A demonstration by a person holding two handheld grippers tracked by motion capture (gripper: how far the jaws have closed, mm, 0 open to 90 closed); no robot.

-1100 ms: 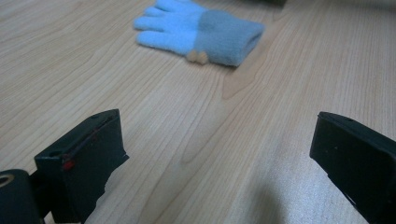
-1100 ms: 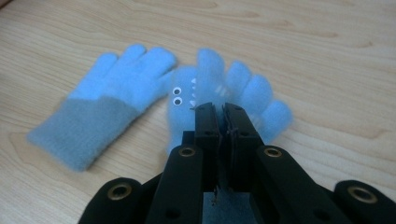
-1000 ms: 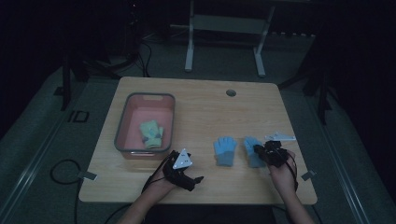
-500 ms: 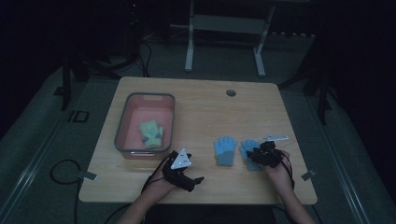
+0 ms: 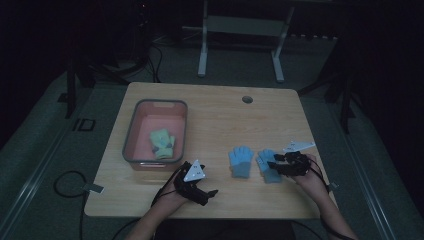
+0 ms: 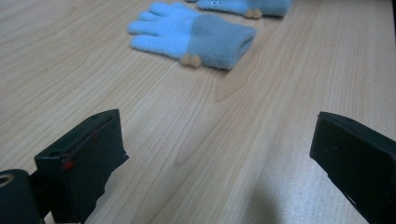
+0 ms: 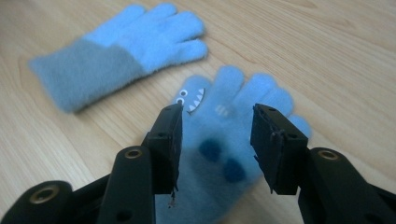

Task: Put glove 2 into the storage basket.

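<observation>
My right claw point(image 7: 217, 140) hangs just over the fuzzy blue knit glove with a monster face point(image 7: 224, 140), jaws partly spread on either side of its palm, nothing pinched. That glove lies flat on the pale wooden counter point(image 5: 215, 120), just beside a plain blue knit glove point(image 5: 241, 161). My left claw point(image 6: 219, 158) sits wide apart over bare wood.

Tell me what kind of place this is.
Probably a dim lab or recording room: a lone wooden table on grey carpet, cables trailing across the floor, and a person working handheld grippers over blue gloves.
</observation>
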